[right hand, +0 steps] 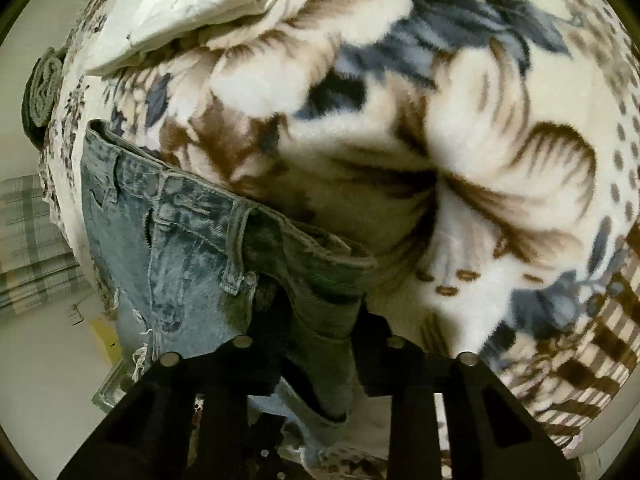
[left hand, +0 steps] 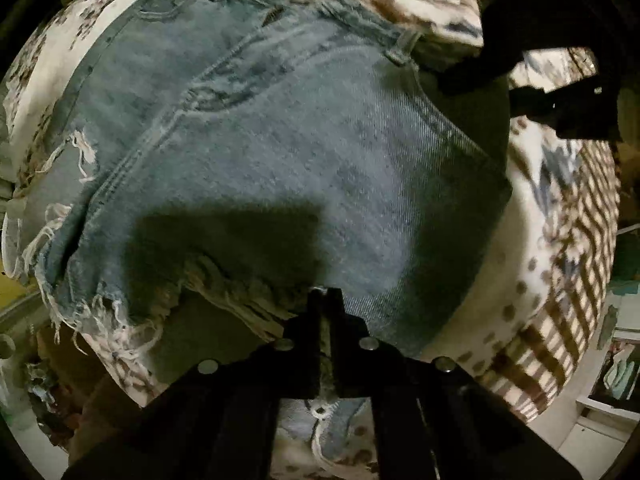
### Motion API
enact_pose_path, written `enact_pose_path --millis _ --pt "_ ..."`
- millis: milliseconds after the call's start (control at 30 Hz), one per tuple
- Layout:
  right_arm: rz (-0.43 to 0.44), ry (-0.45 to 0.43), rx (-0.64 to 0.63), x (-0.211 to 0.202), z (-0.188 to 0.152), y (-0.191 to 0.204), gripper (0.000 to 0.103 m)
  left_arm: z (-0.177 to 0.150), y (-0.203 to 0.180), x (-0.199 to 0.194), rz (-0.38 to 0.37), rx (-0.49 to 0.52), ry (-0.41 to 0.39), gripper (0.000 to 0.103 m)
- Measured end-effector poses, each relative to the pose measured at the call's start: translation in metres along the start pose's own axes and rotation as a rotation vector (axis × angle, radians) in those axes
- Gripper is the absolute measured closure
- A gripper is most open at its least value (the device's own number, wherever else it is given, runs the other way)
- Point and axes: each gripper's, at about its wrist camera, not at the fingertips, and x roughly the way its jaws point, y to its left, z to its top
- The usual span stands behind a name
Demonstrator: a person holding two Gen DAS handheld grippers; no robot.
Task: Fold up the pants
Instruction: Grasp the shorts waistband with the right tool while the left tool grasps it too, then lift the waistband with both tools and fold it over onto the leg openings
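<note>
— Denim, faded blue: the pants (left hand: 280, 152) lie spread on a fleece blanket (left hand: 532, 184) with brown and blue-grey flowers. What does the left wrist view give you?

— It shows the wide flat side of the pants, with the seams, a belt loop and the frayed white threads at the leg hem. The left hand-held gripper (left hand: 327, 300) has its two fingers pressed together on the near edge of the denim, so it is clenched on the pants. At the top right of this view I see the right hand-held gripper (left hand: 532, 76) as a dark shape at the waistband corner.

— And the right wrist view?

— There the waistband (right hand: 192, 200) is seen from close, with the fly and the belt loops, which the left view does not show so clearly. A fold of the pants (right hand: 320, 300) hangs between the fingers of the right hand-held gripper (right hand: 320, 344). The fingers stand apart with thick fabric between them; it grasps this fold, I think.

— What about the surface and the room?

— The blanket covers a bed. A cream folded cloth (right hand: 192, 4) lies on it, beyond the pants. At the left edge, a rolled grey-green cloth (right hand: 42, 92) lies beside the blanket, and a plaid fabric (right hand: 32, 240) is lower. The floor (right hand: 44, 360) is pale.
</note>
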Motion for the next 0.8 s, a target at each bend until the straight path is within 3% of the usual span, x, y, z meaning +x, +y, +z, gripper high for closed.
enact_pose_path --millis 467,700,800 --pt "0.015 -0.065 -0.026 -0.058 -0.013 0.029 0.085 0.007 -0.037 -0.094 -0.022 -0.033 -0.087 0.102" --pt "0.008 -0.073 -0.037 -0.084 -0.009 0.066 0.087 0.043 0.082 -0.148 -0.001 -0.089 -0.161 0.102" --pt "0.002 -0.081 -0.054 -0.097 -0.002 0.102 0.087 0.06 0.129 -0.158 0.002 -0.132 -0.18 0.102"
